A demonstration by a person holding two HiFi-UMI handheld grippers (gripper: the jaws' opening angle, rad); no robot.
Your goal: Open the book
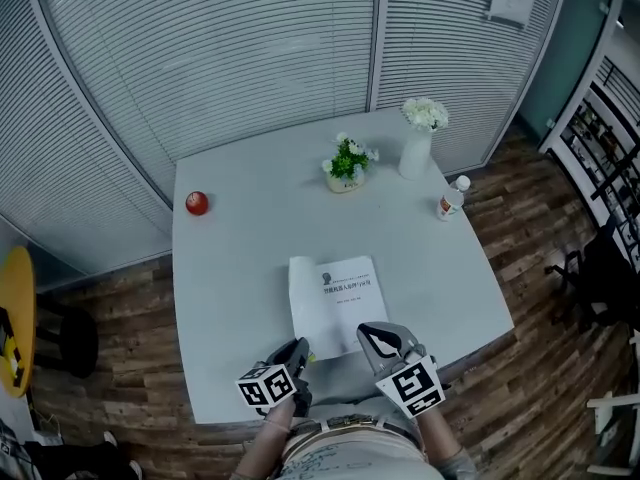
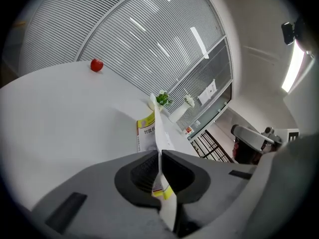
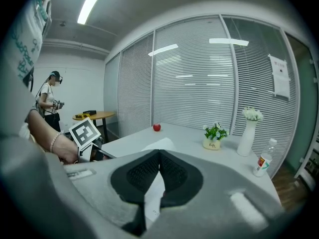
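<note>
A thin white book (image 1: 337, 301) lies flat on the white table (image 1: 235, 258), close to the near edge. My left gripper (image 1: 300, 353) is at the book's near left corner. In the left gripper view its jaws (image 2: 160, 153) are shut on a lifted sheet of the book (image 2: 158, 128), which stands edge-on and has a yellow corner. The page underneath (image 2: 147, 133) shows a yellow band and print. My right gripper (image 1: 378, 340) hovers over the near right corner. Its tips (image 3: 159, 153) meet. White paper (image 3: 155, 195) shows through the gap below them, and I cannot tell whether it is pinched.
A red apple (image 1: 197, 203) sits at the table's left. A small potted plant (image 1: 346, 163), a white vase of flowers (image 1: 418, 138) and a bottle (image 1: 452, 198) stand at the far right. Blinds wall off the back. A person (image 3: 50, 101) stands by a yellow table (image 3: 92, 116).
</note>
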